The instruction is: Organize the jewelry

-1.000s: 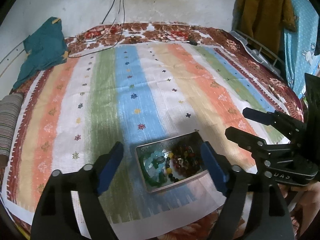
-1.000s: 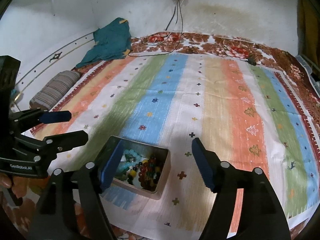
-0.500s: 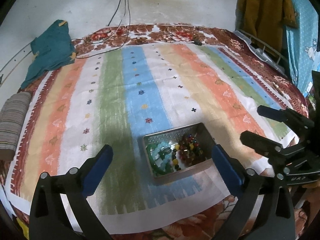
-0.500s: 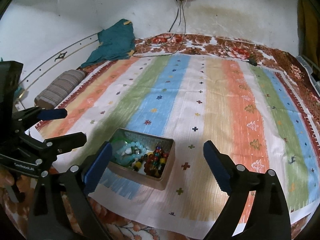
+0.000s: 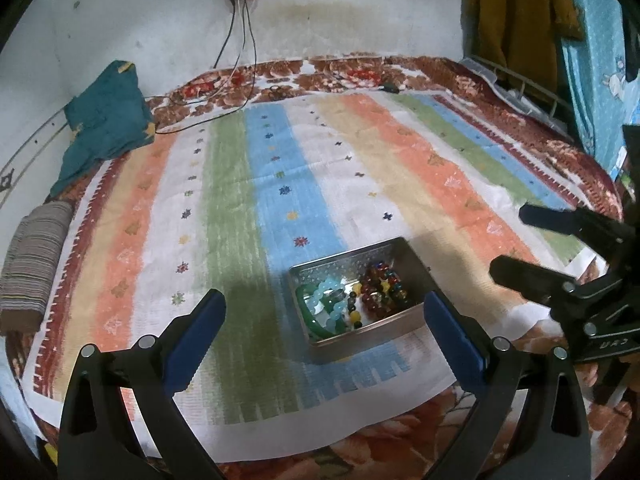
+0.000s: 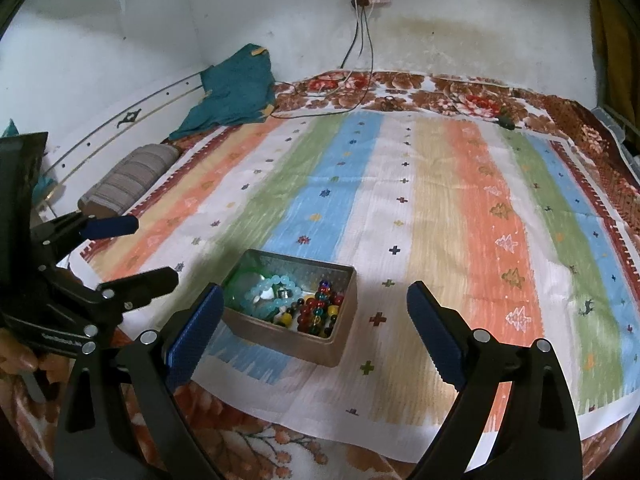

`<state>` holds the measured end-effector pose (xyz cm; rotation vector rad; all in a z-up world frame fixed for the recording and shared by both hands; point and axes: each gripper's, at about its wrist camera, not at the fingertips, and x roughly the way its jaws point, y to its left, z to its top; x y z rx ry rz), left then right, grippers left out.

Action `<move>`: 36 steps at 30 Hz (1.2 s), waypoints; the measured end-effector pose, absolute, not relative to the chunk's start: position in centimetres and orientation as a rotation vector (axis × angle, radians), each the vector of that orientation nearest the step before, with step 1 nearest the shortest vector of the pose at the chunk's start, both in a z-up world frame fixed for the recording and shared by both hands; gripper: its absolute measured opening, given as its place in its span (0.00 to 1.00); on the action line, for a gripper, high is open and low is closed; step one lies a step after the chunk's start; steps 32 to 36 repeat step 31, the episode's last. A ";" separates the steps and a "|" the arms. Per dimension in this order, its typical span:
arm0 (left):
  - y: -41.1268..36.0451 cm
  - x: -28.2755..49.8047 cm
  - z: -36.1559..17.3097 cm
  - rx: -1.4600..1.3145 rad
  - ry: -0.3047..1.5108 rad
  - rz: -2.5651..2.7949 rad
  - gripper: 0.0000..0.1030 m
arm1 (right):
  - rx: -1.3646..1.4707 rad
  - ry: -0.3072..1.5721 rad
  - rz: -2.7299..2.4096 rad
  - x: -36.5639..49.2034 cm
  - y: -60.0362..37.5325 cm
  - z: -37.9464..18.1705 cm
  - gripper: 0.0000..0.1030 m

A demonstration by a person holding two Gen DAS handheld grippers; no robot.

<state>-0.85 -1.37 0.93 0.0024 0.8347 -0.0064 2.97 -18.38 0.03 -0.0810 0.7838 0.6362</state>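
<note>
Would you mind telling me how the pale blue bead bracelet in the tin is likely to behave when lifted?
The pale blue bracelet is a strung loop, so probably floppy. Its glossy round beads may slip between pads. Lying against other beads in the tin, it could snag them.

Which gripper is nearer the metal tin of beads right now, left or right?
Left, though narrowly. The left gripper hangs open with the metal tin just ahead between its fingers. The right gripper is open too, with the tin toward its left finger.

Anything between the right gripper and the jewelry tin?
Nothing: only bare striped cloth between the open right gripper and the metal tin, as the right wrist view shows.
</note>
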 end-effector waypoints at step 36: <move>-2.3 -1.8 1.1 0.002 0.811 -0.033 0.94 | -0.072 0.768 0.652 1.7 -19.2 0.1 0.90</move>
